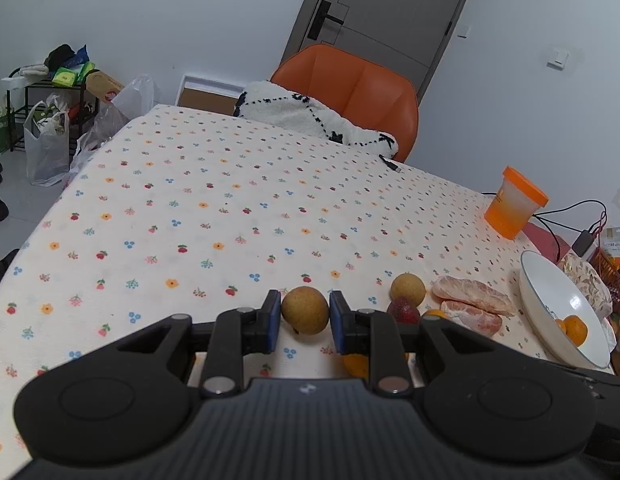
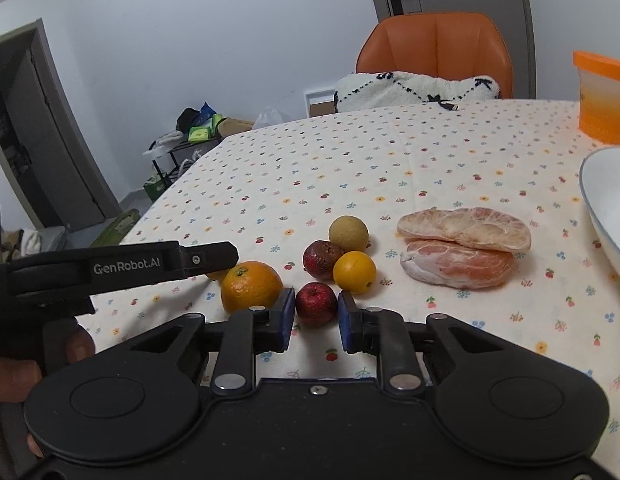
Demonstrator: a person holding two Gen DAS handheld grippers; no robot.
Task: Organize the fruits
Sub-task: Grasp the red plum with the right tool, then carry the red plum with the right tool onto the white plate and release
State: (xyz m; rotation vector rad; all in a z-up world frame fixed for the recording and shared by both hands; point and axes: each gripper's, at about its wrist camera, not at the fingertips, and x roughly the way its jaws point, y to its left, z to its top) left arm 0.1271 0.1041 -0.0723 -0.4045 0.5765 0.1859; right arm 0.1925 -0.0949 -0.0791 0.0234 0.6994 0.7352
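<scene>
Nearest you, your right hand-held gripper pinches a small dark-red fruit across its middle, low over the flowered tabletop. Your left hand-held gripper is clamped the same way on a small round tan fruit — both pads sit at the widest part, which is the right place on round fruit.

Both look light and firm, but the red skin seems thin and likely bruises, so I would squeeze no harder than needed. Round shapes may roll if set down carelessly.

Just beyond, the right wrist view shows the cluster plainly: a large orange, a second dark-red fruit, a small yellow-orange citrus and another tan fruit, then two peeled pomelo pieces — soft, wet-looking, best taken from the sides, gently.

The left wrist view hides most of that cluster behind the gripper, yet it alone shows inside the white bowl, where an orange fruit already lies. Farther off stands an orange-lidded cup.
</scene>
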